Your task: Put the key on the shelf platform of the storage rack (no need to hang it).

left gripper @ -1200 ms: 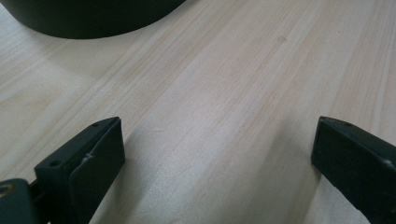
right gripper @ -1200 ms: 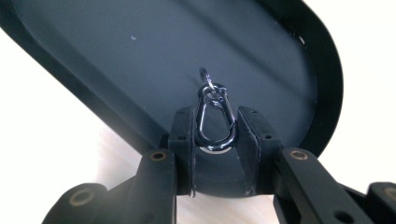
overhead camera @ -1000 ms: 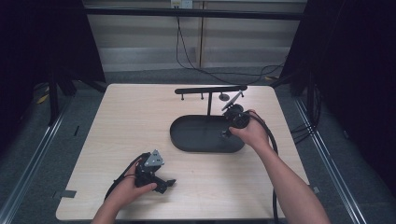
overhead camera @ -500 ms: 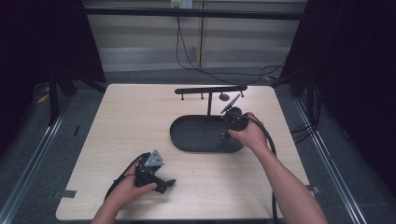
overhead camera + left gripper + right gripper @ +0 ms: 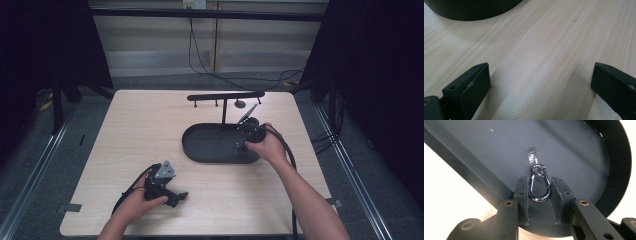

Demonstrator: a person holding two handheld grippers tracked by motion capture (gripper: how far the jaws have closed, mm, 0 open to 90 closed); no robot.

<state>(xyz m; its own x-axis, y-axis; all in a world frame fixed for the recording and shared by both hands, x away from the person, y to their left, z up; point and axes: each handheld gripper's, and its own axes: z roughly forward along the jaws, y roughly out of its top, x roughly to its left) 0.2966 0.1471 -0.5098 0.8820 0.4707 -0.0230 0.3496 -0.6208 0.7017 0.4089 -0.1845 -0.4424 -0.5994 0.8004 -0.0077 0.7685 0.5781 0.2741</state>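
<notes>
Polished silver metal catches the light between the pads of the right gripper (image 5: 539, 191): one small carabiner clip (image 5: 539, 183), pear-shaped, clenched by its wide rounded end. In the right gripper view its long axis runs straight along the line of the jaws, the narrow end with its small eyelet pointing away from the gripper, toward the floor of the black oval tray (image 5: 574, 150) below it — a pale glint lies on the tray just beyond that tip, though whether it is a reflection or another part cannot be told. The jaws press on the clip's two long sides, so the loop stands edge to edge between the pads. From the high view the right gripper (image 5: 248, 134) sits at the right end of the tray (image 5: 200, 145), held by one hand (image 5: 267, 147); the clip itself is too small to make out there. Behind the tray rises a single black stand (image 5: 225, 97) with a horizontal bar across an upright post and short pegs hanging from the bar. The left gripper (image 5: 172, 196) rests low near the front edge of the pale wooden table (image 5: 135, 125), well apart from the tray, in the other hand (image 5: 137, 202). Its two jaws stand wide and released in the left gripper view, nothing but bare wood grain (image 5: 536, 57) between them — the tray's dark rim shows at the top left corner.
</notes>
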